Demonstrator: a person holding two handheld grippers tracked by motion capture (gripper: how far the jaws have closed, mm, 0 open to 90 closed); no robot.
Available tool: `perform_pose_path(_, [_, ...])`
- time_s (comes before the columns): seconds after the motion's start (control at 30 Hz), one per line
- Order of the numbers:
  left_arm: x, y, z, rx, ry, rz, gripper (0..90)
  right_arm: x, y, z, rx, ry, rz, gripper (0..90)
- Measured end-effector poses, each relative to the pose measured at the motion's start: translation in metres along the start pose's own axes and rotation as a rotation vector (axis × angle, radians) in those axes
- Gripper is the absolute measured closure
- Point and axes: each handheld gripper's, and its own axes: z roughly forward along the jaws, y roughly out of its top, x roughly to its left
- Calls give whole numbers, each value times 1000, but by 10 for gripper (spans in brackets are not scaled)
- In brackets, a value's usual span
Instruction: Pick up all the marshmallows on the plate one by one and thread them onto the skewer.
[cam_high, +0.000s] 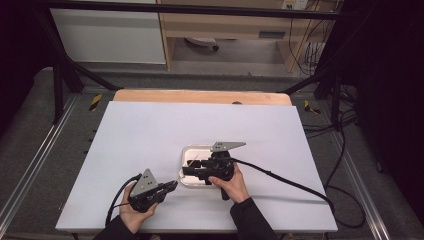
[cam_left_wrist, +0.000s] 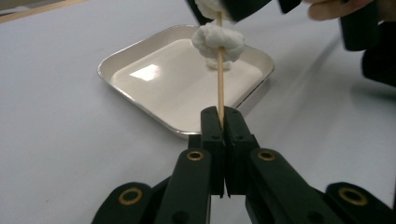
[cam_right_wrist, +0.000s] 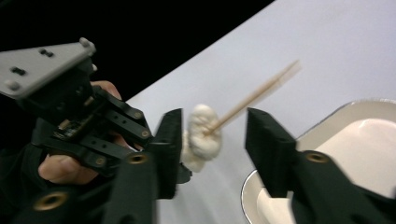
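Note:
My left gripper (cam_left_wrist: 219, 114) is shut on the lower end of a thin wooden skewer (cam_left_wrist: 220, 88), which rises over a shallow metal tray (cam_left_wrist: 135, 46). White fluffy lumps (cam_left_wrist: 218, 39) are threaded on the skewer. In the right gripper view the skewer (cam_right_wrist: 257, 95) runs slantwise between the jaws of my right gripper (cam_right_wrist: 213, 121). Those jaws stand apart around a white lump (cam_right_wrist: 201, 133), with a gap on the right-hand side. In the high view the left gripper (cam_high: 173, 185) sits at the tray's near left corner. The right gripper (cam_high: 186, 171) lies over the tray (cam_high: 188, 150), pointing left.
The tray rests on a white table sheet (cam_high: 150, 130) with a wooden table edge (cam_high: 200, 96) at the far side. A black cable (cam_high: 285, 180) trails right from the right gripper. Dark frame bars and floor cables surround the table.

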Motion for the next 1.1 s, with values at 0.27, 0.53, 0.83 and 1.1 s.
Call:
perform_pose_path(0.27, [10,-3,-3,-7,3,-52,884,1,6,-21,-9,-117,-95,261])
perform_pose_path(0.53, [12,-4,-3,11,2,-64,883,-17,-2,-39,72,-255,-154,109])
perform_pose_path(0.83, [13,-4,-3,15,-1,-72,883,-36,-10,-41,172,-353,-155,104])
perform_pose_path(1.1, [13,-4,-4,17,2,-77,883,-48,-17,-35,214,-406,-169,199])
